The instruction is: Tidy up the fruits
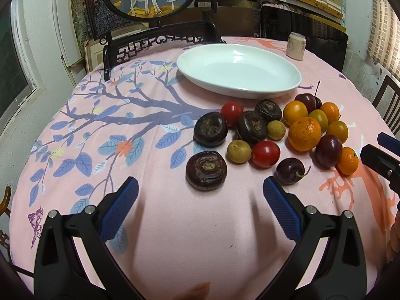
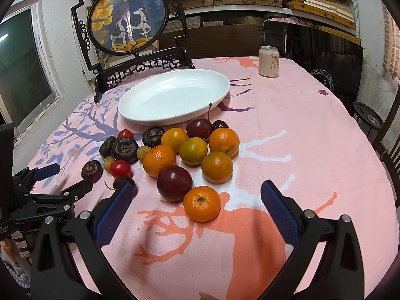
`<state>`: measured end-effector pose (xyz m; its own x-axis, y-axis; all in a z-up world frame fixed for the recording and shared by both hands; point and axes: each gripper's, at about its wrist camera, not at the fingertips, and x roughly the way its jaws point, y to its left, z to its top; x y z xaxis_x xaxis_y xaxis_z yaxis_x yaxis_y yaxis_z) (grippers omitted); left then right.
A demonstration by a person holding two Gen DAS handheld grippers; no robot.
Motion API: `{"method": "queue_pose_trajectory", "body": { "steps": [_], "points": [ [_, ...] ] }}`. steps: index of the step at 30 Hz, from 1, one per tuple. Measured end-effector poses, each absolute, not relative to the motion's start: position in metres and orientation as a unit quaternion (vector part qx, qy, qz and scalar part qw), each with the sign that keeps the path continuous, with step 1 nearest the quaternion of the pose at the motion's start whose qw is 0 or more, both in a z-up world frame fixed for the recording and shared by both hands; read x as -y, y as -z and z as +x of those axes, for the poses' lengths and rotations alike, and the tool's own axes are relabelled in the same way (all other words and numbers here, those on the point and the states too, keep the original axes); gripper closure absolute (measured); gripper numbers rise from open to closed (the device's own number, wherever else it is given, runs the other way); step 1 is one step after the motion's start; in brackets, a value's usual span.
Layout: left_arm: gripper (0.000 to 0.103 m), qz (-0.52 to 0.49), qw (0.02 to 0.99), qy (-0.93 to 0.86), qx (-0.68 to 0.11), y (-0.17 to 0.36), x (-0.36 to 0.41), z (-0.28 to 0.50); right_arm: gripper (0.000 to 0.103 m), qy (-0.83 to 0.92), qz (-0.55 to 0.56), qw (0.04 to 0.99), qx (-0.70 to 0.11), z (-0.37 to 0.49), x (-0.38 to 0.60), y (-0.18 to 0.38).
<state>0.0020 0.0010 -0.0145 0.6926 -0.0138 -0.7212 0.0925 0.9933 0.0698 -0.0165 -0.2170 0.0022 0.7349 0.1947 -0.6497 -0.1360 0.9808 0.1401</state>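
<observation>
Now both tongs, left tongs (image 1: 200, 190) and right tongs (image 2: 196, 195), are wide, holding nothing; fruits (image 2: 175, 155) sit near the white plate (image 2: 140, 117).

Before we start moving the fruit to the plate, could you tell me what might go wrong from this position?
1. The fruits lie packed and touching, so the open right gripper closing on the nearest orange may nudge the plum beside it and set it rolling.
2. The left gripper, also open, sits close to the right one; reaching together, they could collide.
3. The white plate is shallow, so round fruit dropped in might roll out.
</observation>
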Motion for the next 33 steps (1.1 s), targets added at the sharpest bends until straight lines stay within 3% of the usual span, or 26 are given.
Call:
{"method": "queue_pose_trajectory", "body": {
  "steps": [9, 25, 26, 28, 29, 31, 33],
  "points": [
    [0.002, 0.05, 0.884, 0.043, -0.463, 0.041, 0.0, 0.015, 0.001, -0.095, 0.014, 0.9, -0.426, -0.007, 0.211, 0.022],
    [0.003, 0.067, 0.893, 0.065, -0.44, 0.027, -0.021, 0.026, 0.001, -0.148, -0.066, 0.876, -0.454, -0.021, 0.221, 0.043],
    [0.004, 0.076, 0.893, 0.066, -0.438, 0.027, -0.018, 0.026, 0.001, -0.148, -0.064, 0.876, -0.454, -0.02, 0.222, 0.042],
    [0.019, 0.09, 0.889, 0.083, -0.441, 0.029, -0.01, 0.026, 0.001, -0.151, -0.057, 0.878, -0.45, -0.021, 0.224, 0.04],
    [0.022, 0.093, 0.891, 0.089, -0.434, 0.027, -0.007, 0.024, 0.001, -0.152, -0.045, 0.882, -0.444, -0.021, 0.227, 0.038],
    [0.04, 0.096, 0.893, 0.092, -0.43, 0.026, -0.005, 0.024, 0.002, -0.154, -0.031, 0.887, -0.433, -0.022, 0.232, 0.033],
    [0.047, 0.085, 0.892, 0.105, -0.431, 0.025, -0.004, 0.028, 0.006, -0.16, -0.019, 0.893, -0.42, -0.022, 0.234, 0.027]
  ]
}}
